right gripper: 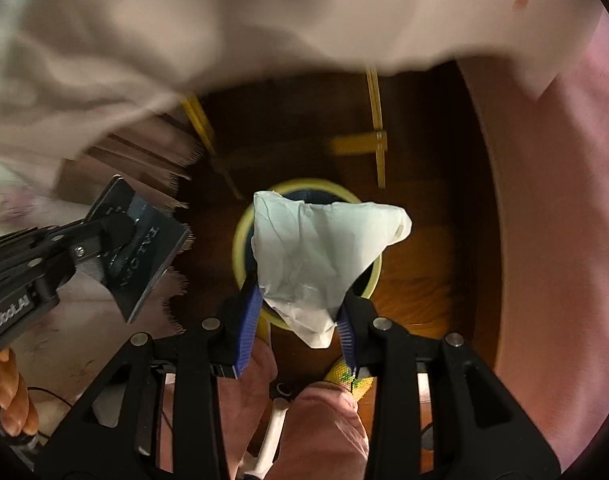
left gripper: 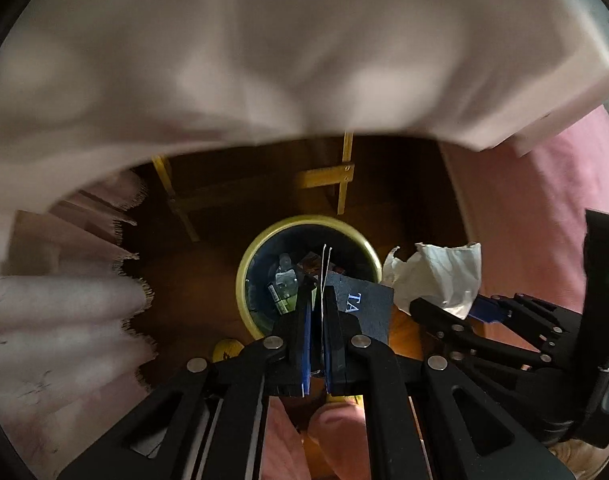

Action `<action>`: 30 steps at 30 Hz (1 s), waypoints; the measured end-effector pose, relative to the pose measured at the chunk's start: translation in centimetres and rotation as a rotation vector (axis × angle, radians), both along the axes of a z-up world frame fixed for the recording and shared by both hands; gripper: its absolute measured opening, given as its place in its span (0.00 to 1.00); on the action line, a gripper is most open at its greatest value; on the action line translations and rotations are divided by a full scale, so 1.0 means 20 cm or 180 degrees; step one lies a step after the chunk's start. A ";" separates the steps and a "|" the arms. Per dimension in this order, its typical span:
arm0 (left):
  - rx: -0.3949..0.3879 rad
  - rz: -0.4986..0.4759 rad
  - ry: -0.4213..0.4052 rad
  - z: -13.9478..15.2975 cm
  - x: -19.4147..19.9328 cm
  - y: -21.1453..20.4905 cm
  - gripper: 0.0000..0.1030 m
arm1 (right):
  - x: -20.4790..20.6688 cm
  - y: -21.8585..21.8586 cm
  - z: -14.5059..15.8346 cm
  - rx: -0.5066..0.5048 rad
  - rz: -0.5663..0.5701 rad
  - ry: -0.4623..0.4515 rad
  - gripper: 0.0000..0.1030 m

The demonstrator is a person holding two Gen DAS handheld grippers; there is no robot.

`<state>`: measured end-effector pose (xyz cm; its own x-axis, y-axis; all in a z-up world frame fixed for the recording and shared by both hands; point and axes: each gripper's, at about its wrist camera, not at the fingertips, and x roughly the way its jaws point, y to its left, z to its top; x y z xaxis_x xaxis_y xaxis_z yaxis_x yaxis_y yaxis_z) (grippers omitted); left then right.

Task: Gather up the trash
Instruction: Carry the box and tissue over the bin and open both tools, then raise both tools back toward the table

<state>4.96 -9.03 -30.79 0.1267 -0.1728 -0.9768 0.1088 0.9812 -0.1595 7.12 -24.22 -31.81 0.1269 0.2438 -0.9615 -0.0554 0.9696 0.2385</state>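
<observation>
Both grippers point steeply down over a round yellow-rimmed waste bin (left gripper: 309,224) standing on the dark wooden floor (left gripper: 208,280); the bin already holds a small clear bottle (left gripper: 284,276) and other scraps.

Left gripper (left gripper: 319,300): fingers clenched on a thin dark grey card with pale lettering (left gripper: 362,308), pinched near one edge. The card fans out to the right of the fingers. Beyond the fingertips lies the bin mouth, so the card's gripped edge is over the opening while its free corner overhangs the near-right rim.

Right gripper (right gripper: 300,320): fingers grasping a crumpled white tissue (right gripper: 324,248) by its lower point; the bulk of the tissue spreads forward of the fingertips and covers most of the bin mouth in the right wrist view.

Judgement: the deciding relation is straight down. The tissue sits centred over the opening and looks ready to drop. The card, judged from the left wrist view, needs a small shift leftward first, or its free corner may catch the rim.
</observation>
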 end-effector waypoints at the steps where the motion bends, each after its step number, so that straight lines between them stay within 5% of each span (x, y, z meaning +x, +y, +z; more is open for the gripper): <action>1: 0.0012 -0.0019 0.0009 -0.05 0.01 -0.01 0.09 | 0.00 0.00 -0.09 -0.0005 -0.0009 0.0032 0.32; 2: 0.0017 -0.0042 0.0014 -0.11 0.01 -0.01 0.13 | 0.02 0.01 -0.15 0.0009 -0.0015 0.0056 0.34; 4: 0.0055 -0.0088 0.0048 -0.21 0.01 -0.03 0.55 | 0.02 0.04 -0.28 -0.0036 -0.0014 0.0093 0.37; 6: 0.0079 -0.0099 0.0053 -0.30 0.00 -0.03 0.79 | 0.03 0.04 -0.39 -0.0050 -0.0028 0.0132 0.50; 11: 0.0140 -0.0034 -0.0002 -0.39 0.07 0.05 0.83 | 0.07 0.03 -0.49 -0.0114 -0.0096 0.0137 0.58; 17: 0.0150 0.0128 -0.0164 -0.28 0.08 0.17 0.84 | 0.08 0.05 -0.41 -0.0136 -0.0108 0.0082 0.59; 23: 0.0199 0.0207 -0.0259 -0.07 0.08 0.23 0.84 | 0.05 0.05 -0.20 -0.0118 -0.0204 0.0059 0.59; 30: 0.0158 0.0202 -0.0379 0.33 0.02 0.24 0.85 | 0.01 0.08 0.22 -0.0056 -0.0187 -0.0113 0.59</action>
